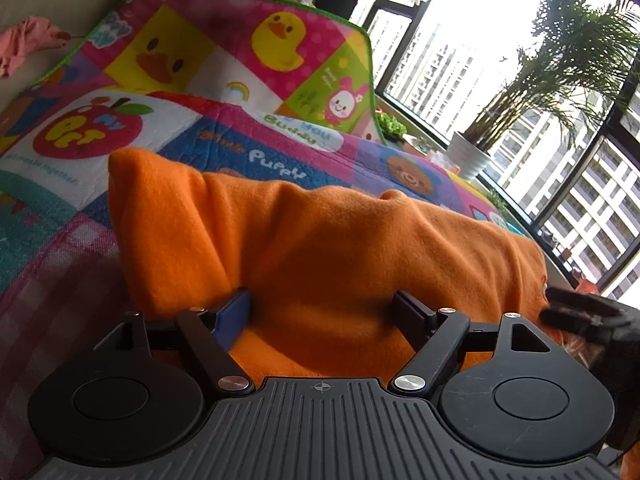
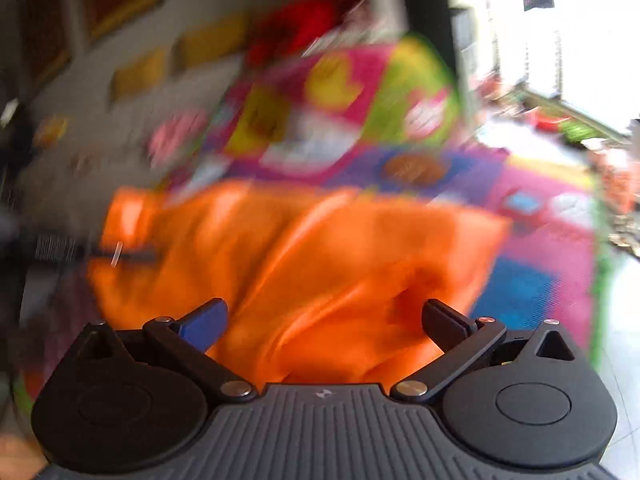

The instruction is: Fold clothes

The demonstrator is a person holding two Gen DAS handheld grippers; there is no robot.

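An orange fleece garment (image 1: 320, 248) lies bunched on a colourful cartoon play mat (image 1: 224, 64). My left gripper (image 1: 322, 308) is open, its blue-padded finger and its black finger wide apart, with a fold of the orange cloth lying between them. A dark shape at the garment's right end looks like the other gripper (image 1: 580, 314). The right wrist view is motion-blurred. There my right gripper (image 2: 326, 320) is open too, fingers spread over the orange garment (image 2: 312, 256), with cloth bulging between them. At the left edge a dark blurred shape touches the cloth.
The play mat (image 2: 532, 240) rises against a sofa back behind the garment. A pink cloth (image 1: 28, 42) lies on the sofa at far left. Large windows (image 1: 480, 60) and a potted palm (image 1: 472, 156) stand to the right, with pale floor (image 2: 624, 340) beside the mat.
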